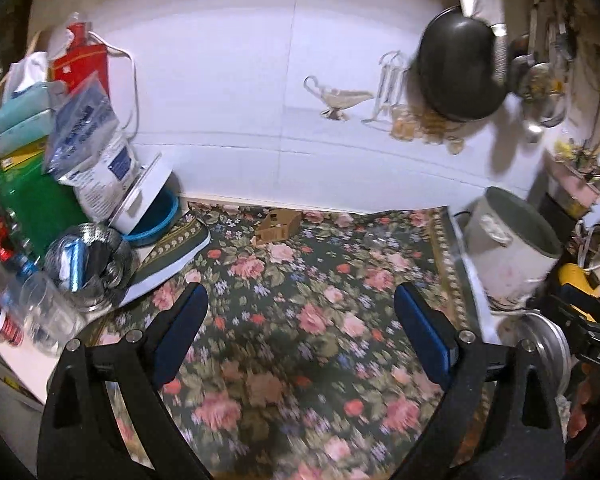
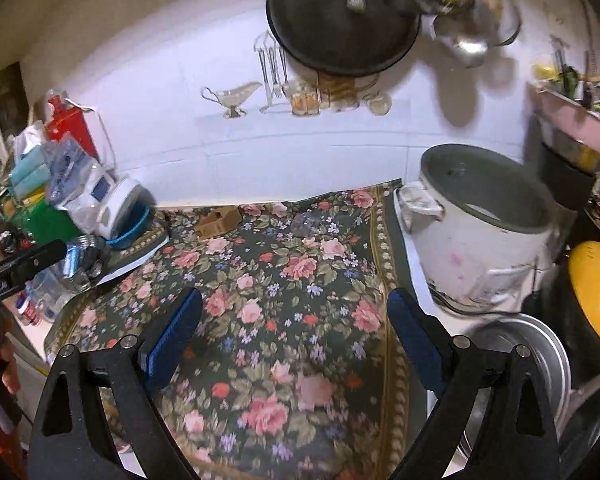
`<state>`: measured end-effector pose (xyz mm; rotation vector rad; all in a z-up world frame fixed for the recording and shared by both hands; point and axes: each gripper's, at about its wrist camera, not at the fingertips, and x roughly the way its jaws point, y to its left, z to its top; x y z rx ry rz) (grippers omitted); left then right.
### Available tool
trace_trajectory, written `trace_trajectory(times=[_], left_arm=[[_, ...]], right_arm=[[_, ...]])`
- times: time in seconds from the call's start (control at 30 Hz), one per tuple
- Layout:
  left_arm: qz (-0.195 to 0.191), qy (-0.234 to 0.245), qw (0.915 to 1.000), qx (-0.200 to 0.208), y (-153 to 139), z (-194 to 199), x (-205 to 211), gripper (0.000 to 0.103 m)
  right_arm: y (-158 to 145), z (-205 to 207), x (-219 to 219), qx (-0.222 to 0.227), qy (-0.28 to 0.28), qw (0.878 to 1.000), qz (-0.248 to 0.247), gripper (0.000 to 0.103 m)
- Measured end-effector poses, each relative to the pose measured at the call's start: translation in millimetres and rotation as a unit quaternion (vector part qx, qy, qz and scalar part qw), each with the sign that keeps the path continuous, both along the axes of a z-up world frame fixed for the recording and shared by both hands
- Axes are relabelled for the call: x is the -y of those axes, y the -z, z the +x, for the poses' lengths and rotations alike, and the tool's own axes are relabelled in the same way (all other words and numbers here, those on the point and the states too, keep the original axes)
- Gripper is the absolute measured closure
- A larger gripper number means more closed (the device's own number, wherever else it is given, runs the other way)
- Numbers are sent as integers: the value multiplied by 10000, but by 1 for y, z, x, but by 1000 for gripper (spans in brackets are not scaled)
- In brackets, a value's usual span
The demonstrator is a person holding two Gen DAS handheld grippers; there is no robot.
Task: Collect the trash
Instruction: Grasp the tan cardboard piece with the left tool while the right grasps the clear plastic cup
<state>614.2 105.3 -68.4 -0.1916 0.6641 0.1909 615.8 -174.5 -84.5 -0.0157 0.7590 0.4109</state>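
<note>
While both tongs hang spread and empty, trash waits far back.

Small brown cardboard piece lies on the floral tablecloth near the wall; reach low, straddle it squarely before clenching.

My left gripper has two matte black, wedge-shaped arms, each with a triangular cut-out and round silver screw heads near the top. The fingers carry flat blue pads on their inner faces. My right gripper is built the same way: black arms, silver screws, blue-padded fingers. White lettering marks a black bar on each tool's body where the other camera catches it.
</note>
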Motion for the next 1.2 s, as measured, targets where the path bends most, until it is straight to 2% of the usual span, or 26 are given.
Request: trace_trajectory(times=[0.2, 0.3, 0.4, 0.5, 0.57, 0.6, 0.63, 0.67, 0.73, 0.8, 0.93, 1.0, 1.07, 1.13, 1.17, 1.2], left_arm=[[-56, 388, 9979, -520, 51, 100, -48, 9], [48, 579, 9937, -958, 90, 158, -75, 9], [175, 681, 9900, -1227, 126, 204, -96, 9], [144, 860, 9865, -1389, 159, 243, -111, 11], [130, 989, 9836, -1505, 177, 265, -116, 14], [133, 1048, 9823, -1544, 185, 274, -117, 14], [143, 1081, 9817, -1558, 193, 283, -119, 14], [157, 1101, 9813, -1570, 200, 291, -120, 14], [149, 1168, 9803, -1585, 211, 303, -121, 15], [121, 1242, 9795, -1582, 221, 312, -122, 21], [160, 1360, 9779, -1578, 235, 325, -120, 25], [161, 1399, 9779, -1548, 238, 327, -120, 32], [114, 1451, 9780, -1496, 238, 328, -119, 39], [109, 1515, 9776, -1457, 238, 326, -117, 47], [122, 1516, 9775, -1459, 237, 325, -116, 51], [140, 1527, 9775, -1447, 236, 323, -114, 58]], right_arm=[[32, 60, -33, -359, 218, 9991, -61, 11], [53, 92, -46, -772, 390, 9962, -97, 11], [87, 129, -59, -1094, 537, 9925, -54, 11], [120, 161, -65, -1322, 764, 9882, -113, 11], [142, 183, -66, -1519, 886, 9844, -66, 11], [150, 194, -66, -1345, 885, 9869, 63, 11], [160, 206, -65, -1440, 937, 9850, 156, 11], [166, 214, -64, -1288, 944, 9869, 244, 11], [179, 235, -70, -1424, 1051, 9837, 321, 11], [186, 251, -77, -1476, 1124, 9821, 333, 11], [198, 275, -93, -1530, 1223, 9803, 258, 11], [202, 282, -102, -1528, 1223, 9805, 183, 12], [207, 287, -109, -1521, 1235, 9806, 53, 17], [213, 291, -114, -1625, 1246, 9788, -69, 33], [216, 292, -115, -1710, 1232, 9775, -100, 37], [219, 292, -115, -1778, 1228, 9763, -100, 48]])
